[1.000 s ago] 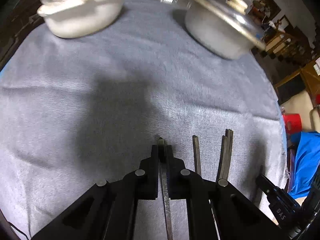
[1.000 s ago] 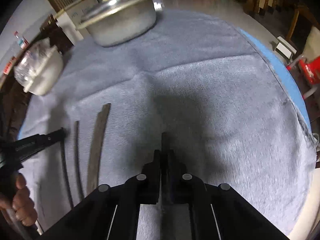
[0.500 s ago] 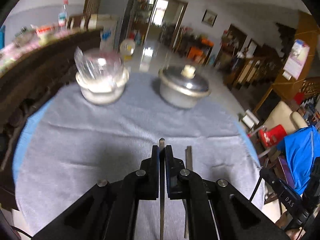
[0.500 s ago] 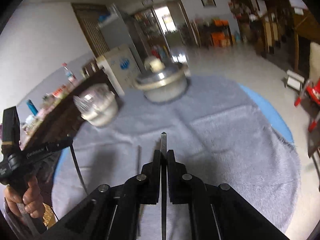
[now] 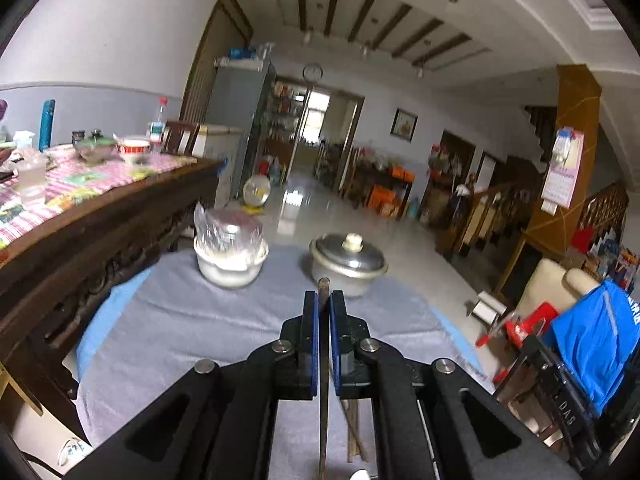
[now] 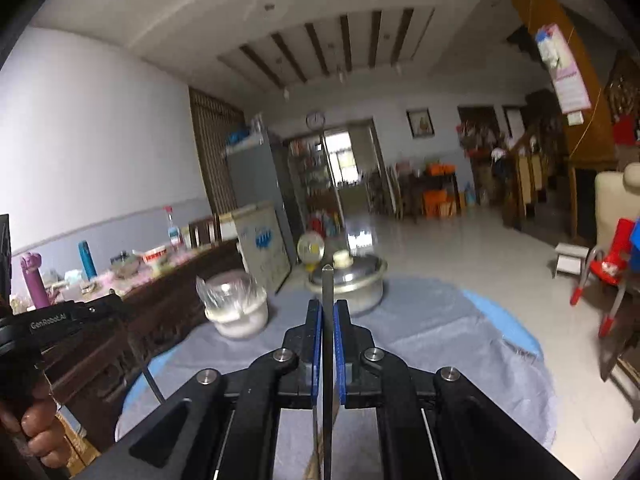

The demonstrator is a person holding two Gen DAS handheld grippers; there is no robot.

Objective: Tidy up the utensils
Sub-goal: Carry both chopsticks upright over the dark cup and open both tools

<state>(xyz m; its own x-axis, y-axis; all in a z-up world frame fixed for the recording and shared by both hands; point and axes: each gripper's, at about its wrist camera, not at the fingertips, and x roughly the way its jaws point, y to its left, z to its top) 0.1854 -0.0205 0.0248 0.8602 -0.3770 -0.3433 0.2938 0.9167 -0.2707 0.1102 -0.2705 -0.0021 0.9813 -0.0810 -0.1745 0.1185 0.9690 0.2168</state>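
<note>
My left gripper [image 5: 324,300] is shut on a thin dark flat utensil [image 5: 323,400] that runs back between its pads, its tip sticking out in front. It is held high above the grey cloth [image 5: 200,332]. Two wooden chopsticks [image 5: 354,432] lie on the cloth under it. My right gripper [image 6: 327,308] is shut on a similar thin flat utensil [image 6: 327,420], also lifted high over the cloth [image 6: 440,340]. The left gripper's body [image 6: 52,320] shows at the left edge of the right wrist view.
A white bowl covered in plastic wrap [image 5: 230,256] and a lidded metal pot [image 5: 348,264] stand at the far side of the round table. A dark wooden sideboard [image 5: 100,216] with dishes is at the left. A red stool [image 6: 608,276] is at the right.
Both grippers have risen and tilted up from close to the cloth, each carrying its utensil. The views now look across the room instead of down at the table.
</note>
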